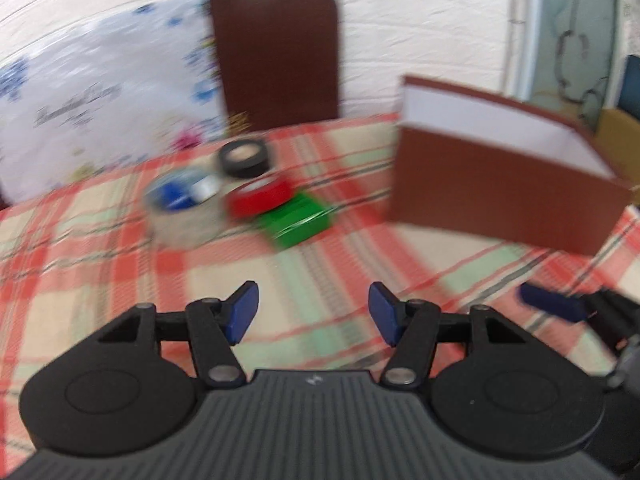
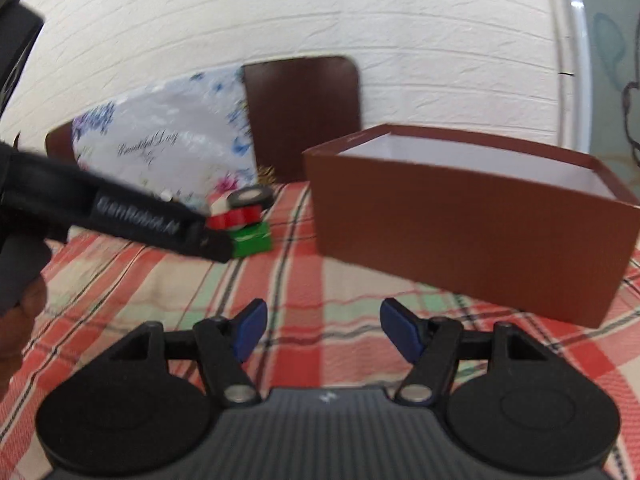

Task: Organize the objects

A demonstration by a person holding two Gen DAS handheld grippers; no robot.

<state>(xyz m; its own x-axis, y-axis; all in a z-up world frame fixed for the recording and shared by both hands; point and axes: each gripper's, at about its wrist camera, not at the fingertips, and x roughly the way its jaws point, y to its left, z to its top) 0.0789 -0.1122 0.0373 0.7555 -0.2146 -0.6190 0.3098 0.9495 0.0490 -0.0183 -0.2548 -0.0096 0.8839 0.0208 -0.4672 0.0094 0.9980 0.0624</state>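
Observation:
In the left wrist view, a clear tape roll (image 1: 182, 212) with a blue item inside, a black tape roll (image 1: 245, 158), a red tape roll (image 1: 258, 197) and a green box (image 1: 295, 220) lie together on the plaid tablecloth (image 1: 120, 280). An open brown box (image 1: 500, 164) with white lining stands to their right. My left gripper (image 1: 312, 314) is open and empty, short of the pile. My right gripper (image 2: 322, 330) is open and empty in front of the brown box (image 2: 472, 236). The right wrist view shows the black roll (image 2: 250, 197), red roll (image 2: 236, 218) and green box (image 2: 252, 240), partly hidden by the left gripper's body (image 2: 132, 216).
A brown chair back (image 1: 276, 56) and a floral plastic bag (image 1: 100, 108) stand behind the table against a white brick wall. A cardboard box (image 1: 618, 140) sits behind the brown box. The right gripper's blue fingertip (image 1: 552, 304) shows at the left view's right edge.

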